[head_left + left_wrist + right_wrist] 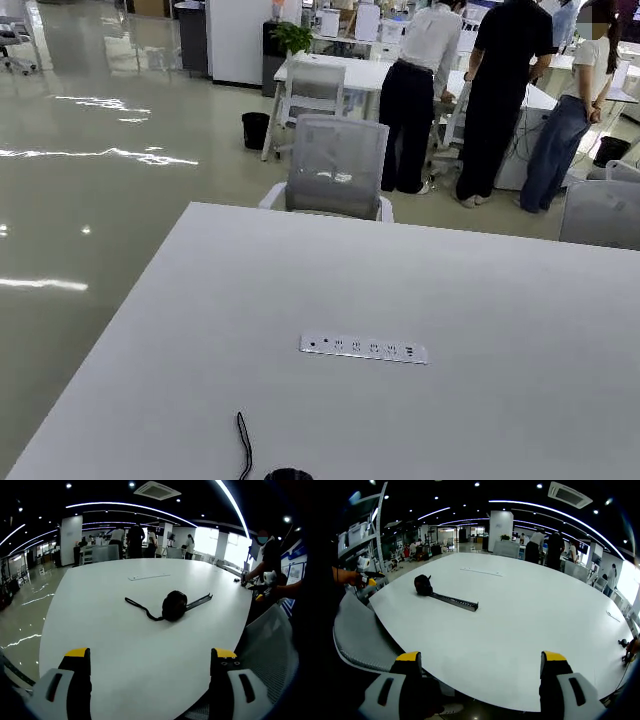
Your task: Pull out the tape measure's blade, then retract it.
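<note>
A black tape measure [175, 605] lies on the white table [125, 645], well ahead of my left gripper [150, 655]. Its wrist strap [142, 609] trails left and its blade [200, 600] sticks out to the right. In the right gripper view the tape measure [423, 585] sits at the far left with the blade [455, 600] lying flat, pulled out a short way. My right gripper [481, 657] hovers at the table's near edge. Both grippers are open and hold nothing. The head view catches the strap [243, 445] and the case top [288, 474] at its bottom edge.
A white power strip [363, 348] is set into the table's middle. A grey mesh chair [337, 165] stands at the far side. Three people [505, 95] stand at desks beyond it. Glossy floor [90, 200] lies to the left.
</note>
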A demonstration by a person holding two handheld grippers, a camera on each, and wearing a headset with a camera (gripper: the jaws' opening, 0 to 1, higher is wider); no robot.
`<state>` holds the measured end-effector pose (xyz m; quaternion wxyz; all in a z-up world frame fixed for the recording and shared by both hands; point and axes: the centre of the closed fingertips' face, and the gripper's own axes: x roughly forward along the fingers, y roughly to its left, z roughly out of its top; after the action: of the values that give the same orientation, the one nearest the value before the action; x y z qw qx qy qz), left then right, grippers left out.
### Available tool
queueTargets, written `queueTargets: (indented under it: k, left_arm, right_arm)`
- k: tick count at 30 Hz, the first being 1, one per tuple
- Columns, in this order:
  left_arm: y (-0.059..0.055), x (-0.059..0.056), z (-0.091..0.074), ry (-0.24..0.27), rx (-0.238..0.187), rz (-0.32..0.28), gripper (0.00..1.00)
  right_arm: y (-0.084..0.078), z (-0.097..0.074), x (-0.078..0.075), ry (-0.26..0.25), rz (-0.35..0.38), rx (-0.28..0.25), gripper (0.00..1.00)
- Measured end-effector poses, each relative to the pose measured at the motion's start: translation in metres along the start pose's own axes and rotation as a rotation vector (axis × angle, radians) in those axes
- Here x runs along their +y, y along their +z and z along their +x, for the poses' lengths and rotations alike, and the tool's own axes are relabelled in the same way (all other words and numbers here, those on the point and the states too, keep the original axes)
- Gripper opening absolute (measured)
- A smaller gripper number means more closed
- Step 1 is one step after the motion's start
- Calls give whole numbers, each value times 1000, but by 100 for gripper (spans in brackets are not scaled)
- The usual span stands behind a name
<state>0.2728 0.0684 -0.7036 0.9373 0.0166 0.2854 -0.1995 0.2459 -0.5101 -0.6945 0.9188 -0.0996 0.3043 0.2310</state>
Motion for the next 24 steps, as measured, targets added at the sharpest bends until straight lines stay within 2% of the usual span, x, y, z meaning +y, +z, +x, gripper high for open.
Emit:
queueTargets:
  k: [5,9,15,18,20,22,24]
  left_arm:
    - [8,-2,3,10,4,-6,99]
    - [6,-6,3,13,29,-4,99]
    - [3,-12,2,24,42,-11,99]
    - [5,-14,4,16,43,11,99]
    - [9,-14,8,5,46,19,99]
    - [14,-17,15,-24,53,37,99]
    - [16,-18,24,-56,68,77,99]
  right_arm:
    - [2,9,-2,22,0,13,100]
    - [6,11,-3,43,5,7,100]
    - [3,14,-4,71,4,30,100]
    - [9,17,-4,91,-25,25,100]
    - [19,17,-4,111,-59,5,99]
    - [25,20,1,162,-47,-8,95]
    - [29,23,0,169,-88,-3,93]
